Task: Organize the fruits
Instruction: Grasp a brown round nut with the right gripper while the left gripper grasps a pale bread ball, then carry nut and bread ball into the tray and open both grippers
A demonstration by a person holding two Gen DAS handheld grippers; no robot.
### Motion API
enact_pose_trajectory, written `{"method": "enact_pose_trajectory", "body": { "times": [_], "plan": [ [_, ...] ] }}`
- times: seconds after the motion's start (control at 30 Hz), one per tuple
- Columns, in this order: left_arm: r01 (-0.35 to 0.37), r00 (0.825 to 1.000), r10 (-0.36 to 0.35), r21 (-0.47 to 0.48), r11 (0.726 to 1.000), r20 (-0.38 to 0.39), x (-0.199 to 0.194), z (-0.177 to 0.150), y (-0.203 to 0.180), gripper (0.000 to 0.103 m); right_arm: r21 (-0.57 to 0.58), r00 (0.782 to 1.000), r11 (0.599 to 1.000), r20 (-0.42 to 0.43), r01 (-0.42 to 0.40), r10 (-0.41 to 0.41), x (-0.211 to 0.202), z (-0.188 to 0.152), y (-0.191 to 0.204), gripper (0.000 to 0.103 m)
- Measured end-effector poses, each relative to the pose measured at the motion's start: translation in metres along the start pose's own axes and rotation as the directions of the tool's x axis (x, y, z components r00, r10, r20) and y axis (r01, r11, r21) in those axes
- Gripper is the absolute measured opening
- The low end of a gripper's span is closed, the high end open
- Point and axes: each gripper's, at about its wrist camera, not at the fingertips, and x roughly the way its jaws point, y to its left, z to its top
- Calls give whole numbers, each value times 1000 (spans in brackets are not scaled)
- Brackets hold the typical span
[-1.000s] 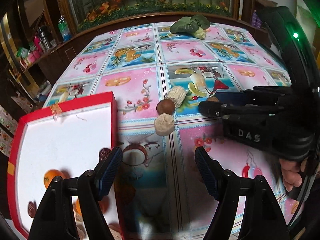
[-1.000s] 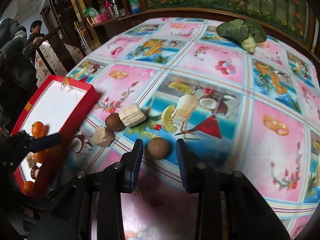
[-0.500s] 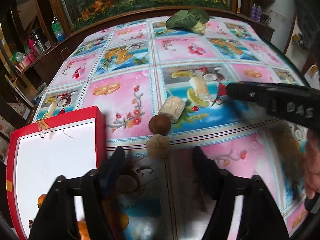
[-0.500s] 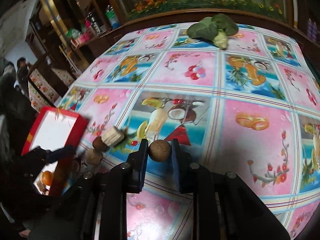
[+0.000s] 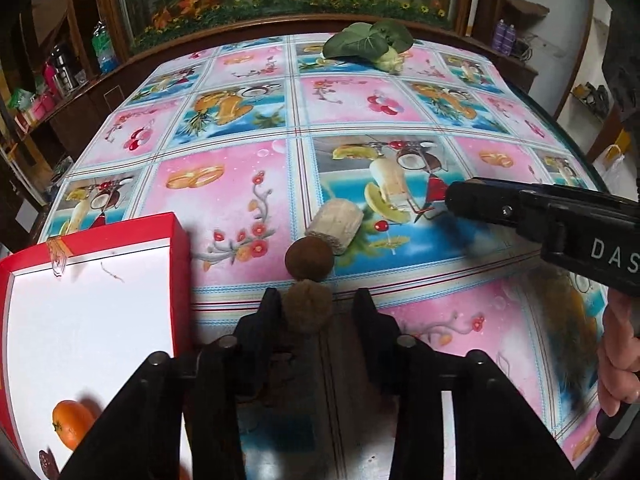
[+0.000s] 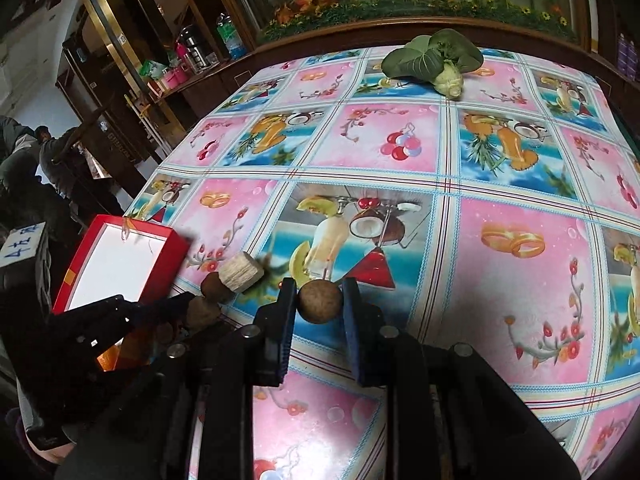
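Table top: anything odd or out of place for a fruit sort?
Yes: a leafy green vegetable lies alone at the far edge of the table, well away from the red box, and a pale ridged chunk beside the round brown fruit looks like cut stalk, not fruit.

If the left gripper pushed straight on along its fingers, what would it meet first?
Probably the pale fuzzy ball already sitting between the left gripper's fingers, then the dark brown round fruit right behind it; depth is hard to judge.
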Motion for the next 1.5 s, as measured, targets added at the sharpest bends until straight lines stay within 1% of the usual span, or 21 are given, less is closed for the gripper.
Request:
{"method": "enact_pose_trajectory", "body": {
  "times": [0.03, 0.1, 0.23, 0.37, 0.6, 0.67, 0.8, 0.93, 1.0, 1.13, 1.17, 1.3, 1.37, 1.43, 1.5],
  "plan": [
    [2, 1000, -2, -2, 1000, 2, 0, 0, 0, 36, 2, 1000, 1000, -2, -2, 2, 0, 0, 0, 25],
    [-5, 1000, 5, -9, 1000, 10, -1, -1, 1, 25, 1, 1000, 1000, 1, -4, 4, -1, 0, 0, 25],
    [-5, 1000, 5, -31, 1000, 18, -3, -3, 1, 25, -6, 1000, 1000, 4, -3, 3, -2, -2, 2, 25],
    [18, 999, -17, -36, 999, 27, -10, -11, -2, 25, -33, 1000, 999, 14, -10, 10, -5, -4, 9, 25],
    [38, 995, -34, -33, 999, 92, -45, -33, -7, 25, -77, 999, 997, 30, -14, 16, -9, -10, 20, 25],
    [27, 993, -23, -38, 999, 115, -59, -41, -5, 25, -91, 999, 996, 34, -9, 12, -9, -13, 24, 25],
    [-26, 984, 37, -65, 998, 171, -90, -63, 13, 25, -119, 999, 993, 40, -15, 20, -9, -18, 33, 25],
    [-89, 977, 112, -135, 987, 180, -112, -91, 45, 25, -156, 998, 987, 52, -27, 36, -11, -25, 47, 25],
    [-128, 973, 158, -173, 977, 170, -119, -105, 63, 25, -161, 997, 986, 54, -53, 63, -13, -27, 55, 25],
    [-186, 963, 224, -231, 955, 152, -128, -124, 94, 25, -176, 988, 976, 65, -129, 142, -18, -32, 78, 25],
    [-195, 960, 237, -245, 949, 151, -129, -127, 101, 25, -181, 981, 969, 66, -169, 184, -19, -34, 88, 25],
    [-212, 952, 264, -291, 933, 154, -136, -136, 121, 25, -205, 959, 944, 66, -259, 277, -18, -41, 127, 25],
    [-212, 951, 268, -300, 930, 158, -137, -140, 128, 25, -220, 944, 926, 49, -308, 326, -15, -47, 150, 25],
    [-208, 952, 263, -301, 930, 154, -136, -144, 133, 25, -247, 926, 899, 24, -361, 378, -11, -55, 179, 25],
    [-208, 952, 265, -313, 927, 153, -137, -148, 139, 25, -280, 915, 877, -6, -390, 404, -5, -62, 205, 25]
  ]
}}
